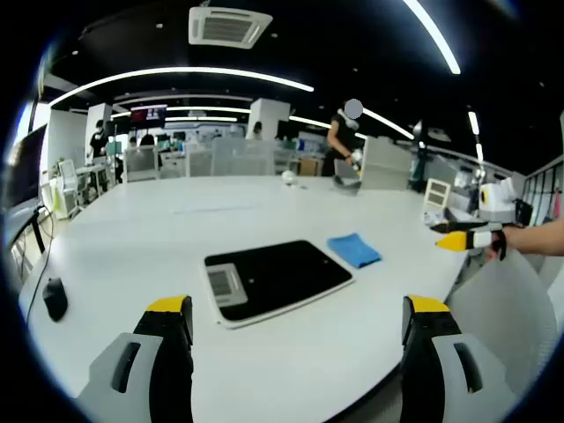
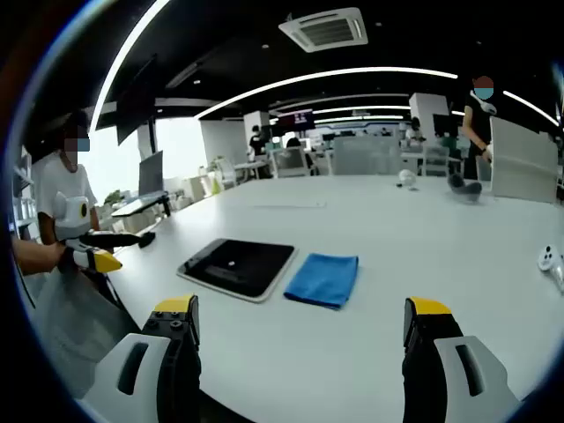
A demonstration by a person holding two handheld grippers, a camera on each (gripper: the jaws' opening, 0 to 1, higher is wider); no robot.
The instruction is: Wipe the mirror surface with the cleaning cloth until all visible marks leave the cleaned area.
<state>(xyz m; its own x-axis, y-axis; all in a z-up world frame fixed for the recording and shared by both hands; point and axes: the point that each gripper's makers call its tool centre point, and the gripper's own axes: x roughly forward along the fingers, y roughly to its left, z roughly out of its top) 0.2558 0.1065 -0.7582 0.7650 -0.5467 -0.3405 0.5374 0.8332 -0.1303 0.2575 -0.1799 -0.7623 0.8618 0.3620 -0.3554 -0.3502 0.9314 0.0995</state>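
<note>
The mirror [image 1: 278, 280] is a dark rectangle with a white rim, lying flat on the white table [image 1: 176, 229] and reflecting a ceiling vent. The folded blue cleaning cloth [image 1: 354, 249] lies just off its right end. My left gripper [image 1: 298, 307] is open above the table's near edge, short of the mirror, with nothing between its jaws. In the right gripper view the mirror [image 2: 238, 266] and cloth [image 2: 323, 278] lie side by side ahead of my open, empty right gripper [image 2: 301, 308]. Each gripper also appears in the other's view: the right [image 1: 467, 238] and the left [image 2: 99, 257], both off the table's edge.
A black mouse [image 1: 55, 298] and its cable lie at the table's left edge. A white controller [image 2: 551, 260] sits at the right edge. A small white ball [image 1: 288, 177] and a dark object rest at the far side, where a person [image 1: 344, 141] stands.
</note>
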